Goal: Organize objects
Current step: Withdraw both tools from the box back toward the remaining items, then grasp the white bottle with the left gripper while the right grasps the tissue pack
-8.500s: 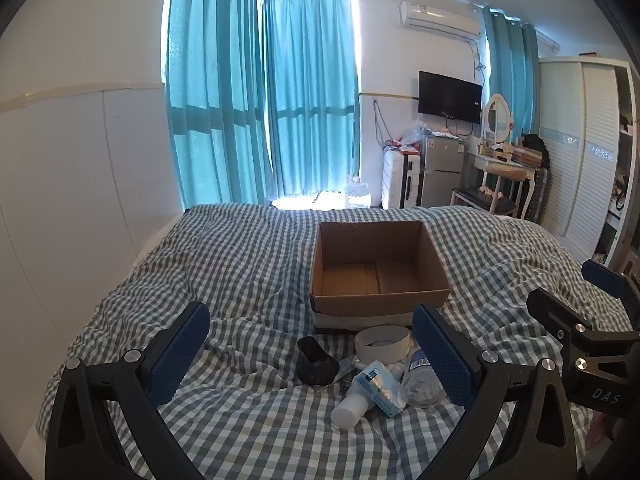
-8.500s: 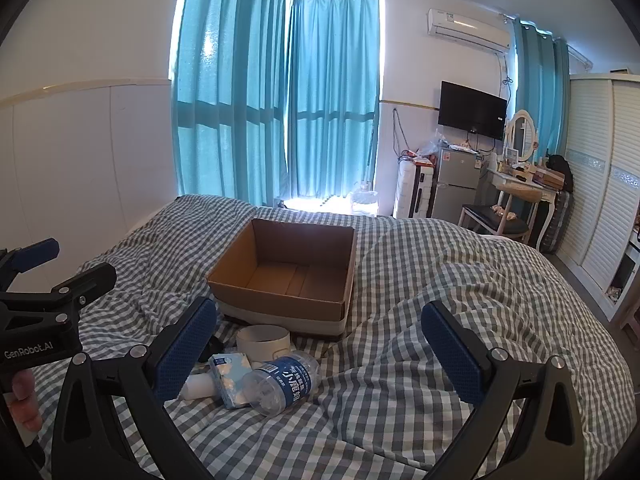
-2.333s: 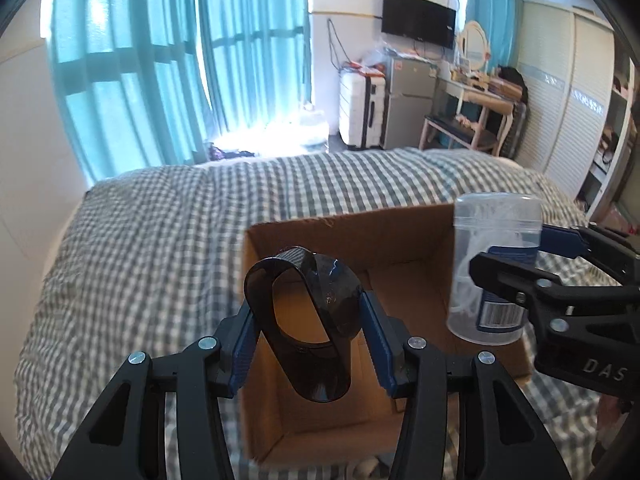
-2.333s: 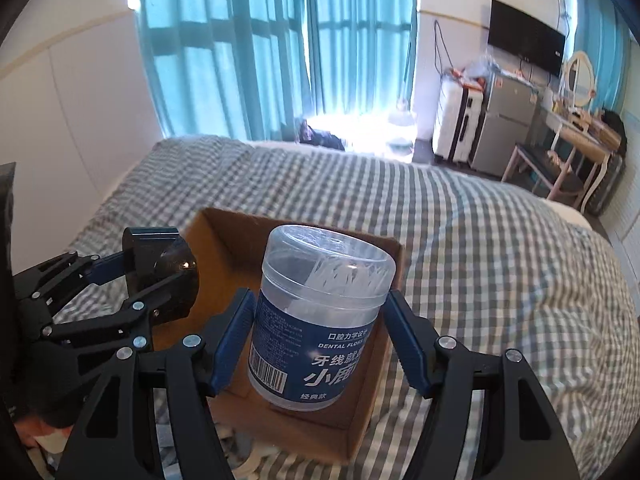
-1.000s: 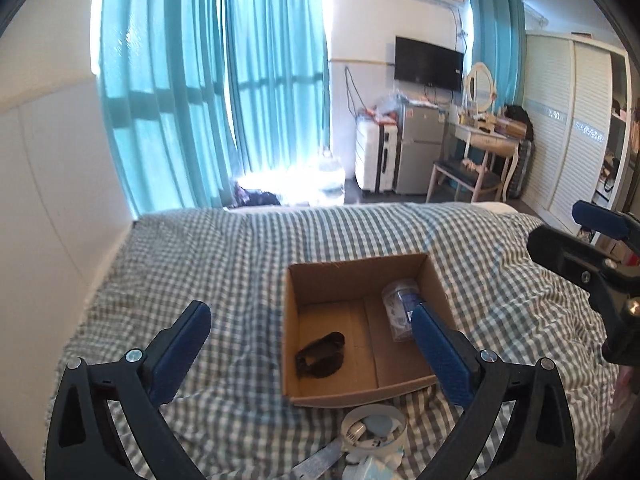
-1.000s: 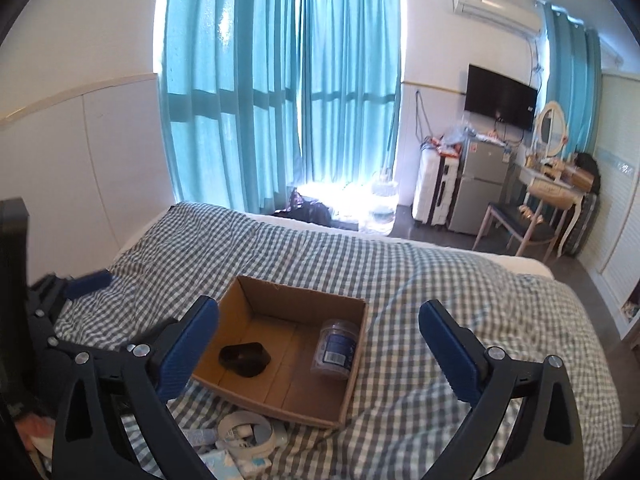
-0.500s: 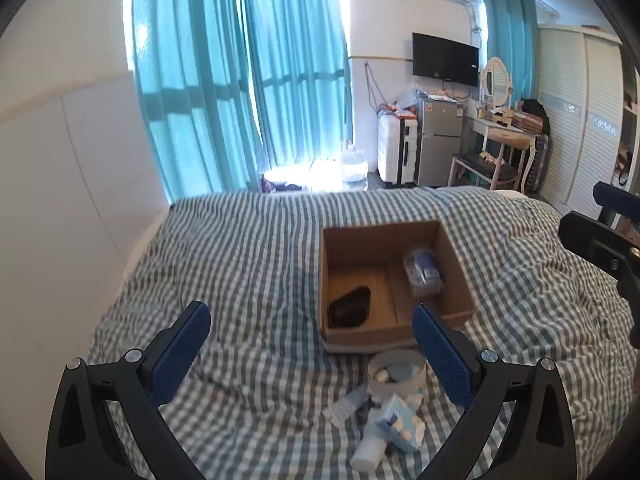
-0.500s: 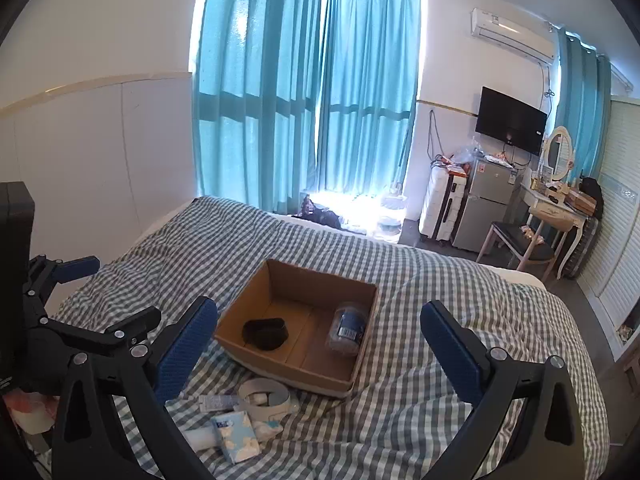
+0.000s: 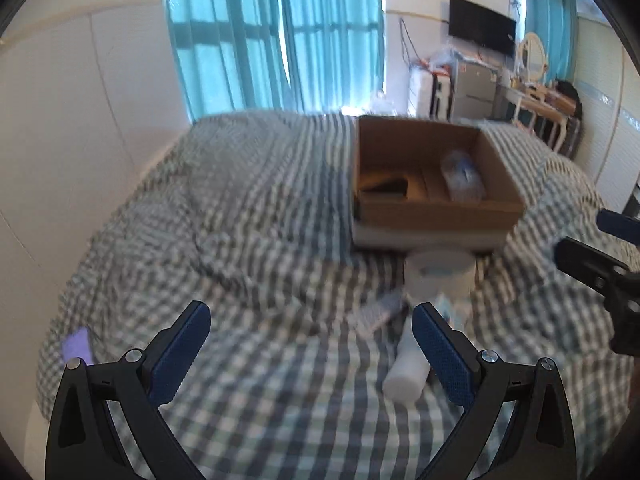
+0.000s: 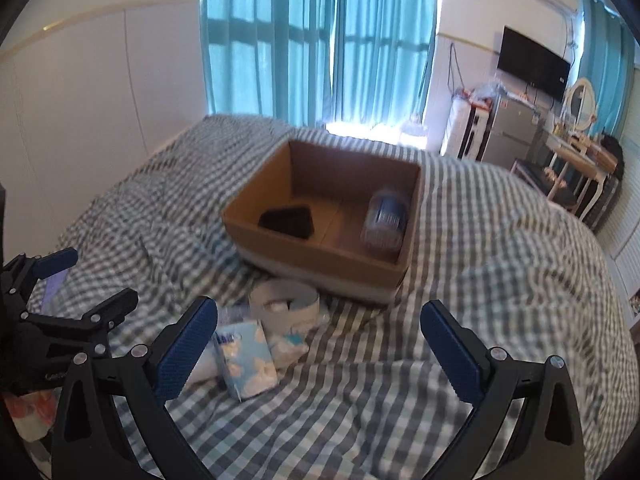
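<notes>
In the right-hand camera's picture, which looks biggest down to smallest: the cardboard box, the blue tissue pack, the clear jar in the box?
1. cardboard box
2. blue tissue pack, though it is nearer the camera
3. clear jar

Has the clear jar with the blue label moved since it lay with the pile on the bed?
Yes. The clear blue-labelled jar now lies inside the brown cardboard box, against its right wall.

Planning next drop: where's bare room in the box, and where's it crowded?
Free: cardboard box floor between the black item at its left and the clear jar against its right wall. Crowded: bedspread before the box, around the tape roll and tissue pack.
</notes>
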A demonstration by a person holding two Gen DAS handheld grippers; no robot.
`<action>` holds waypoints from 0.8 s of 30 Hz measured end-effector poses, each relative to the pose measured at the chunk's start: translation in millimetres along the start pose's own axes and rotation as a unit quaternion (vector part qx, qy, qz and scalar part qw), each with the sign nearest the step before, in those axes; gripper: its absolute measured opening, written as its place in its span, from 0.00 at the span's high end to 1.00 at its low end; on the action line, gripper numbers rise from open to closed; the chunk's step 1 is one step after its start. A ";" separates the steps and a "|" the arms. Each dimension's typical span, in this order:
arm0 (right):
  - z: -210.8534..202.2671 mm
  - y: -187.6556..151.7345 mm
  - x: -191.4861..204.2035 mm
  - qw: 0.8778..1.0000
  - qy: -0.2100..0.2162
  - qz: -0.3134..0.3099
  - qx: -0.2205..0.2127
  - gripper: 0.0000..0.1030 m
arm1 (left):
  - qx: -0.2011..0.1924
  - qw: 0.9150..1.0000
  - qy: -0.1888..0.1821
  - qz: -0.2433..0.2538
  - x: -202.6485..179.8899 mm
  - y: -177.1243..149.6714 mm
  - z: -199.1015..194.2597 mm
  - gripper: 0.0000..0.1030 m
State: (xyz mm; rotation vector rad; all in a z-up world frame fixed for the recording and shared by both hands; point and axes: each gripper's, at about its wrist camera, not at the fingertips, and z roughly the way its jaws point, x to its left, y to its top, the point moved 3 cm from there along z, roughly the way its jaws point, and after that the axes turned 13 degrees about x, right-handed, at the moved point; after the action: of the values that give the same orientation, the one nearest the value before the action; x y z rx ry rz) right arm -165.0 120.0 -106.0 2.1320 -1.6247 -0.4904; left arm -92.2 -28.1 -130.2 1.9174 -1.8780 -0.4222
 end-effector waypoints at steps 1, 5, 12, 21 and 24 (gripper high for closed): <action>5.8 -3.3 -1.3 1.000 0.000 0.002 0.005 0.01 | 0.006 1.000 -0.004 0.003 -1.4 -5.7 5.8 0.00; 28.6 -15.3 -5.7 0.999 0.006 0.013 0.031 0.01 | 0.028 0.999 -0.020 0.017 -14.6 -16.4 24.5 0.00; 49.9 -24.0 -17.7 0.997 0.023 0.038 0.056 0.01 | 0.053 0.996 -0.029 0.066 -44.4 -24.4 48.2 0.02; 64.3 -28.1 -23.7 0.995 0.035 0.057 0.073 0.01 | 0.100 0.982 -0.086 0.137 -78.8 -37.0 72.3 0.64; 64.0 -28.1 -24.0 0.995 0.034 0.058 0.074 0.01 | 0.095 0.981 -0.097 0.141 -80.4 -38.4 64.7 0.68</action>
State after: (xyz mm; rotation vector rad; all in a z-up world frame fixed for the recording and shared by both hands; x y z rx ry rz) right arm -180.8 142.7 -174.6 2.1181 -1.7825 -0.2671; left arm -94.1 46.4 -211.2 1.7372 -2.3540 -0.3611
